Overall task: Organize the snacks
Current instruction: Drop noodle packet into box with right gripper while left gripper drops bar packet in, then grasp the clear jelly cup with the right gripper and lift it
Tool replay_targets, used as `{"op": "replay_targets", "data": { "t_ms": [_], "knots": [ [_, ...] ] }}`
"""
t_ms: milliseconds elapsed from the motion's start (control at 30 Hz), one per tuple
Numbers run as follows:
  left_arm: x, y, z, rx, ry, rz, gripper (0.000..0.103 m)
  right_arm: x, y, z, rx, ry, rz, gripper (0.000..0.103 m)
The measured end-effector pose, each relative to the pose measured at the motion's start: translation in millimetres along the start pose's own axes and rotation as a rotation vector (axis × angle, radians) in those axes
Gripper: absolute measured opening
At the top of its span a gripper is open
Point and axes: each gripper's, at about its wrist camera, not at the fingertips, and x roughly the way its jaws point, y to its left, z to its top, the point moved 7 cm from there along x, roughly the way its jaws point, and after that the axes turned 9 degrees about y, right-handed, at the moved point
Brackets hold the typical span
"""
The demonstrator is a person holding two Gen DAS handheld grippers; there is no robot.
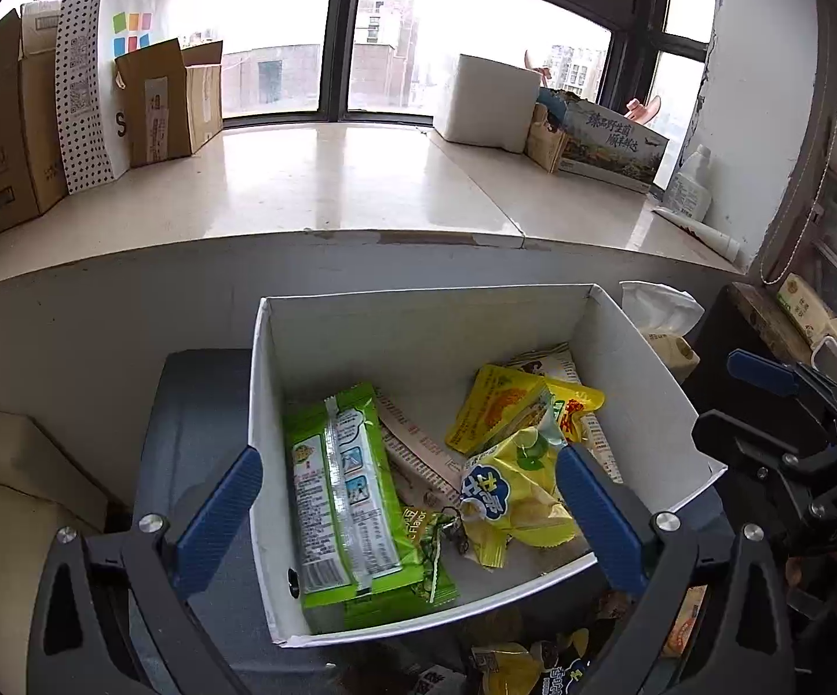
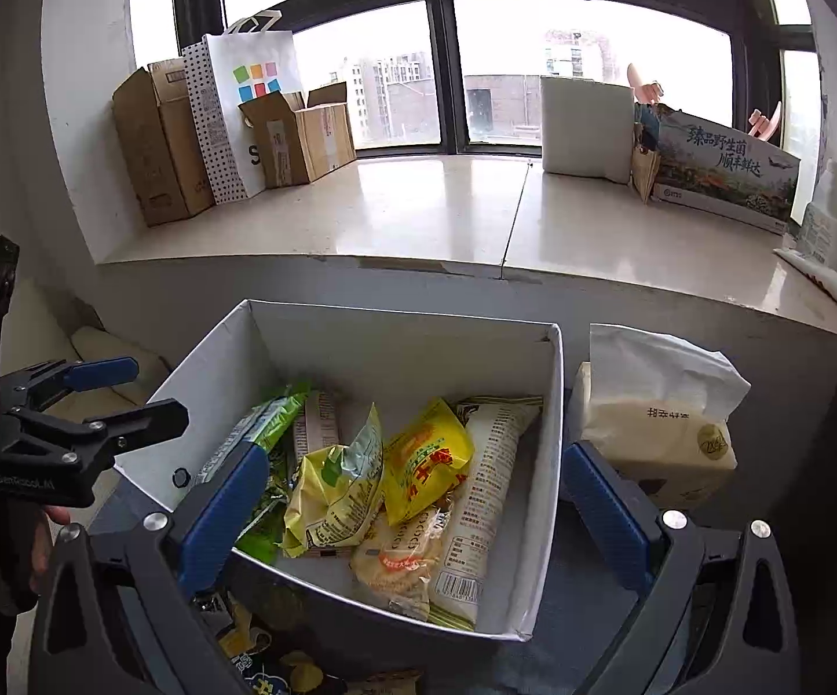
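A white open box [image 1: 650, 399] [image 2: 551, 405] stands on a dark surface and holds several snack packets: a long green packet [image 1: 343, 498] [image 2: 256, 423], yellow packets [image 1: 499, 411] [image 2: 427, 463], a lime-yellow chip bag [image 1: 511, 492] [image 2: 331, 492], a pale long packet [image 2: 488, 492] and a round cracker pack [image 2: 401, 562]. My left gripper [image 1: 406, 515] is open and empty, held above the box's near side. My right gripper [image 2: 412, 521] is open and empty over the box's near rim. More loose snacks [image 1: 522, 666] [image 2: 279, 666] lie in front of the box, partly hidden.
A tissue pack [image 2: 655, 434] [image 1: 661, 313] stands right of the box. The stone windowsill [image 1: 331, 185] behind carries cardboard boxes [image 1: 7, 133], a dotted paper bag [image 1: 94, 75], a white foam block [image 1: 488, 104] and a printed carton [image 1: 609, 145]. The other gripper shows at the frame edges [image 1: 795, 440] [image 2: 59, 434].
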Motion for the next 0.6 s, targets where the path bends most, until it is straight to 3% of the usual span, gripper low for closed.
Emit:
{"op": "replay_targets", "data": {
  "t_ms": [200, 300, 467, 600],
  "knots": [
    [-38, -23, -21, 0.066, -0.041, -0.045, 0.103, -41, 8, -24, 0.008, -0.049, -0.018, 0.103],
    [-66, -36, -45, 0.117, -0.088, -0.023, 0.103, -65, 11, -51, 0.009, -0.062, -0.008, 0.103],
    [-99, -51, -103, 0.122, -0.109, -0.065, 0.103, -93, 15, -112, 0.028, -0.050, -0.022, 0.103],
    [-102, -50, -159, 0.072, -0.074, -0.091, 0.103, -98, 26, -166, 0.074, -0.027, -0.015, 0.103]
  ]
}}
